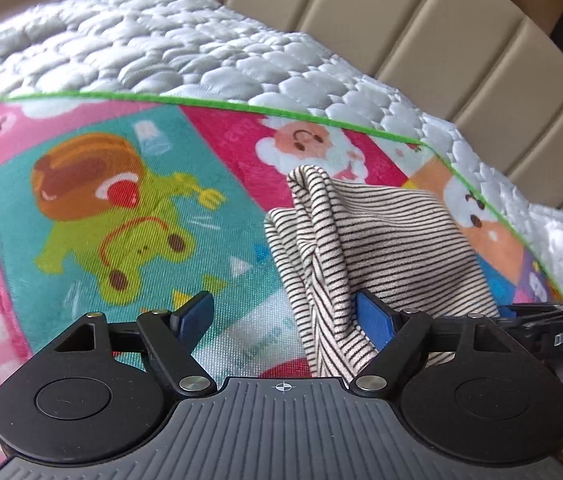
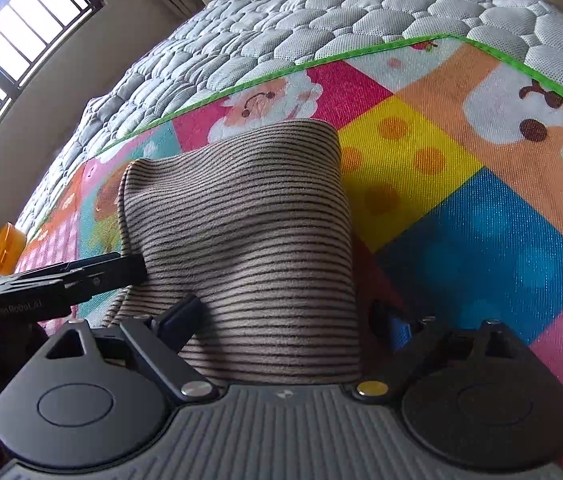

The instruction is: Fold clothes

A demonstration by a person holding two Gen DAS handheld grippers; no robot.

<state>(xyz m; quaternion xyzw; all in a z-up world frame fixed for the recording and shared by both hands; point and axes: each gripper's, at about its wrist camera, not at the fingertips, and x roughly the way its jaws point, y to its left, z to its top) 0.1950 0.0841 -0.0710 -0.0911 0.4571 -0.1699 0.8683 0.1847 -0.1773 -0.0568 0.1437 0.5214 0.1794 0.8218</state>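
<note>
The striped garment (image 2: 249, 240) is soft knit cloth, matt, with a fine brushed nap and thin dark lines on beige. Under it the cartoon blanket (image 1: 129, 208) is plush fleece with a faint woven sheen, bound along its edge in green stitched tape (image 1: 281, 111). The mattress cover (image 2: 321, 12) is quilted white fabric, puffed into pebble shapes, its mesh weave lightly glossy. The headboard (image 1: 461, 40) looks like smooth padded leatherette in cream. Each claw body is matt black plastic: the left claw (image 1: 285, 312) and right claw (image 2: 287, 320) have ribbed grey plates, shiny metal rivets and blue rubbery pads.
</note>
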